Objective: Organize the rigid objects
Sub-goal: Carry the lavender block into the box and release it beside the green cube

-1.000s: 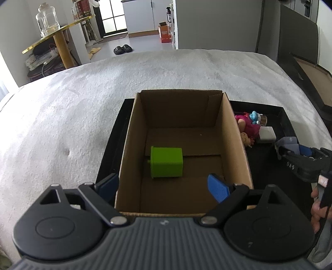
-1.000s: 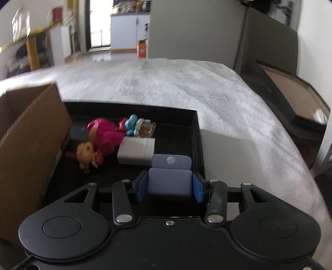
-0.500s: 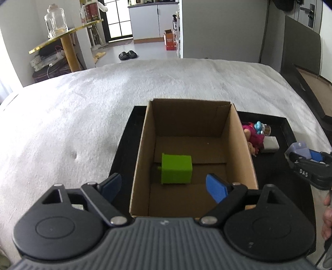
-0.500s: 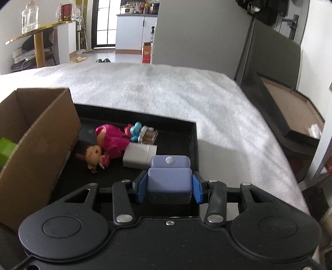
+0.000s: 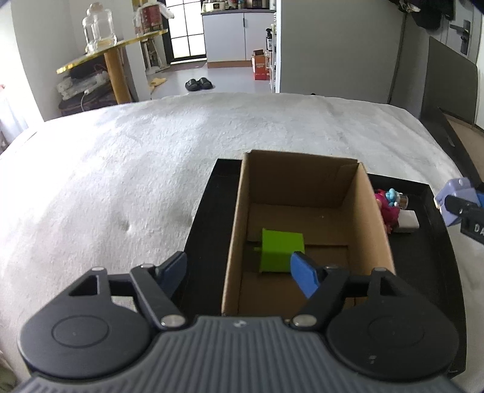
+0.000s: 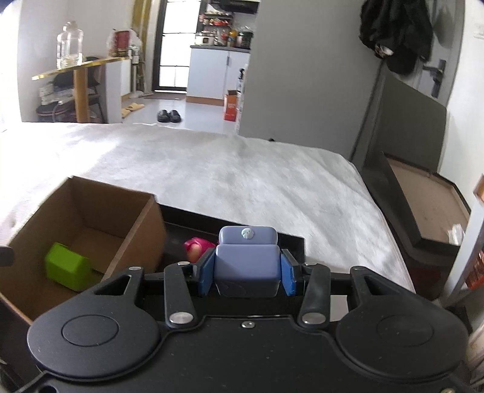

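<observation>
A brown cardboard box (image 5: pixel 239 229) (image 6: pixel 133 241) stands in a black tray (image 5: pixel 205 211) on a white bed cover. A green block (image 5: pixel 281 254) (image 6: pixel 68 269) lies on the box floor. My left gripper (image 5: pixel 239 272) hovers over the box's near left wall, its jaws closing with nothing between them. My right gripper (image 6: pixel 246 272) is shut on a lavender case (image 6: pixel 246 260) (image 5: pixel 453 199), lifted above the tray's right side. A pink doll (image 5: pixel 385 208) (image 6: pixel 195 246), a small blue figure (image 5: pixel 391 195) and a white block (image 5: pixel 408 220) lie in the tray right of the box.
The tray's right rim (image 5: pixel 435 211) stands near the bed's right edge. A dark framed board (image 6: pixel 423 205) leans beyond that edge. A gold table with a glass jar (image 5: pixel 99 28) stands far left. White bed cover (image 5: pixel 106 181) spreads left of and behind the tray.
My right gripper has risen with the lavender case, so the box interior now shows in its view. The left gripper drew back from the box and its fingers narrowed.
</observation>
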Available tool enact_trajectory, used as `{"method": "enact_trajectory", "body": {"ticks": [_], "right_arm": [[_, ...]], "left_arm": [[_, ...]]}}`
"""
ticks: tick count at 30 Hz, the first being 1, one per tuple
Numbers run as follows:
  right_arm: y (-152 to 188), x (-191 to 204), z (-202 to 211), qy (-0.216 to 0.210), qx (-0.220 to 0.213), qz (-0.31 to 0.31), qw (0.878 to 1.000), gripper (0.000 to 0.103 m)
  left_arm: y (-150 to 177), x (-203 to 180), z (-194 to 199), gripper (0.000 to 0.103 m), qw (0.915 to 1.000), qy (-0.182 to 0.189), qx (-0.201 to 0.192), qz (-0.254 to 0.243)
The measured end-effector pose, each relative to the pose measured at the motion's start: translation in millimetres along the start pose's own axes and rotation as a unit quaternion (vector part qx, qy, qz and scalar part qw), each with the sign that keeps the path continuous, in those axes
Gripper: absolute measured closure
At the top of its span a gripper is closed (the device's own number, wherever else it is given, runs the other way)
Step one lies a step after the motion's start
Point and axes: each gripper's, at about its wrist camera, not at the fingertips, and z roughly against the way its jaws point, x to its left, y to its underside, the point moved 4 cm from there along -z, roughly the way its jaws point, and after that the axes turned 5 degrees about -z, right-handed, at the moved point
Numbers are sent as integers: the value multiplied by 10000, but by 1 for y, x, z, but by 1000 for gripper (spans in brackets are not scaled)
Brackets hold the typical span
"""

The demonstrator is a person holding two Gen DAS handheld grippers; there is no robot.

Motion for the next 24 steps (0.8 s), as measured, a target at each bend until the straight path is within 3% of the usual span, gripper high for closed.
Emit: {"method": "enact_trajectory", "body": {"ticks": [7, 10, 12, 14, 24], "right_arm": [[-16, 30, 17, -201, -251, 215, 9993, 60], [-22, 43, 22, -264, -306, 322, 9987, 60], [-25, 49, 22, -295, -327, 391, 9983, 60], [-26, 56, 24, -302, -351, 474, 9978, 60], [-31, 85, 25, -479, -242, 635, 9965, 60]], "left_arm": [[11, 14, -16, 45, 9992, 171, 245, 255], [16, 17, -24, 63, 9984, 280, 337, 345], [21, 19, -31, 83, 9972, 398, 455, 429], [26, 22, -36, 92, 9965, 460, 474, 519], [28, 31, -38, 93, 9942, 651, 380, 770]]}}
